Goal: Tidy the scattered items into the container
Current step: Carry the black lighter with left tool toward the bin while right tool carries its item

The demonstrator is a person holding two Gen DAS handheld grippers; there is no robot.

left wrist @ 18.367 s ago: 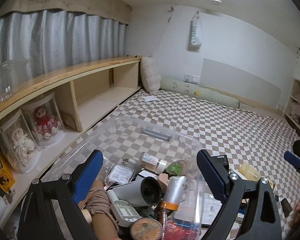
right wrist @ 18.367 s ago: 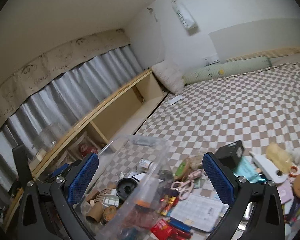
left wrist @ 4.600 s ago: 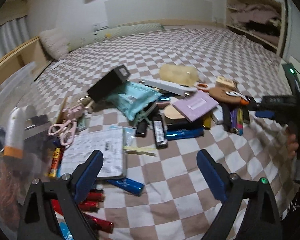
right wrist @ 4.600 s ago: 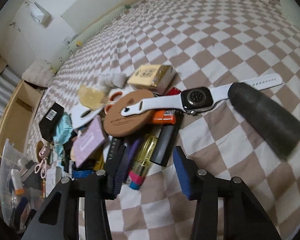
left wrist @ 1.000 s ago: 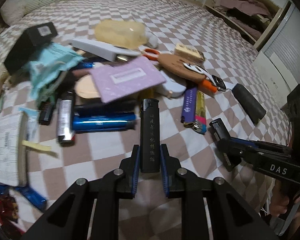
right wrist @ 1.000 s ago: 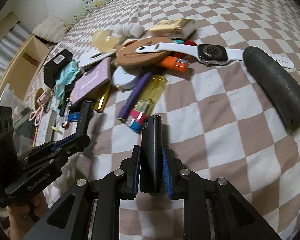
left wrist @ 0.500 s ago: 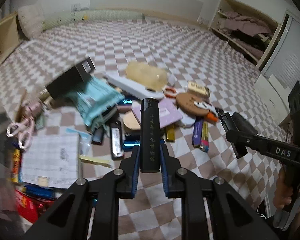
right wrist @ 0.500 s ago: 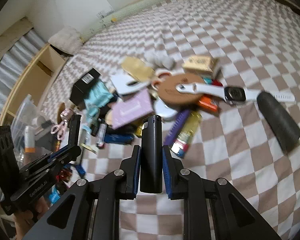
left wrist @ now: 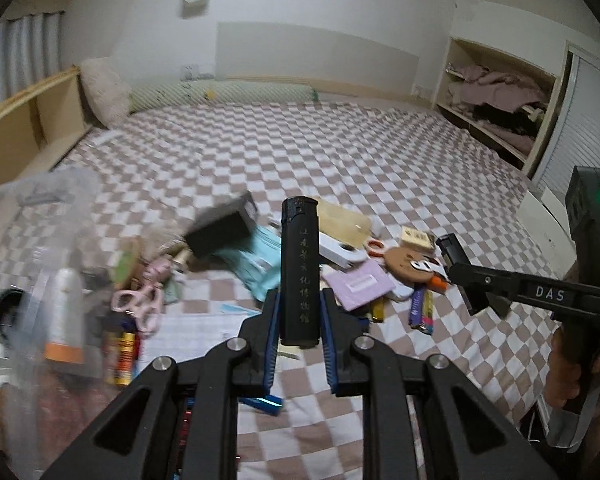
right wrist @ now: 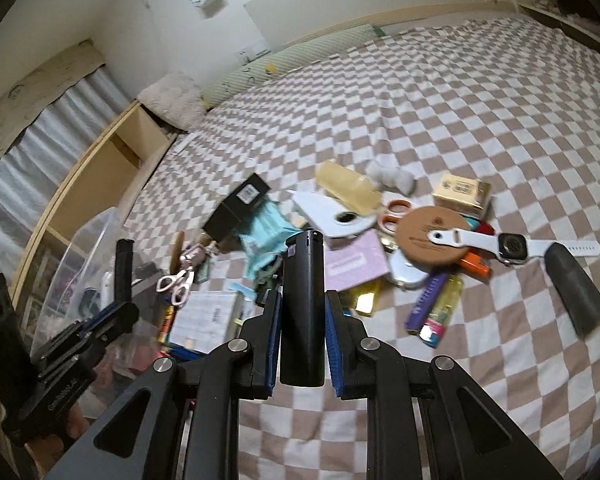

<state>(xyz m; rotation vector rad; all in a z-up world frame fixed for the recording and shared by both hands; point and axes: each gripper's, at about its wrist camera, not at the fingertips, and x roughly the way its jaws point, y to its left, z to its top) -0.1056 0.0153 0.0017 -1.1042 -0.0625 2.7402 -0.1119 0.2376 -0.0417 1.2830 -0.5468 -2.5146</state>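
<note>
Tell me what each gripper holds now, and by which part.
Left gripper: black lighter with gold lettering, held by its lower end. Right gripper: plain black lighter, held by its lower half.

The left tool (left wrist: 299,334) is closed, and its blue pads (left wrist: 270,336) press on both sides of a black lighter (left wrist: 299,268) that stands upright. The right tool (right wrist: 302,346) is closed in the same way on a second black lighter (right wrist: 303,304). Both tools point forward and down. A hand (left wrist: 568,376) holds the right tool's handle.
</note>
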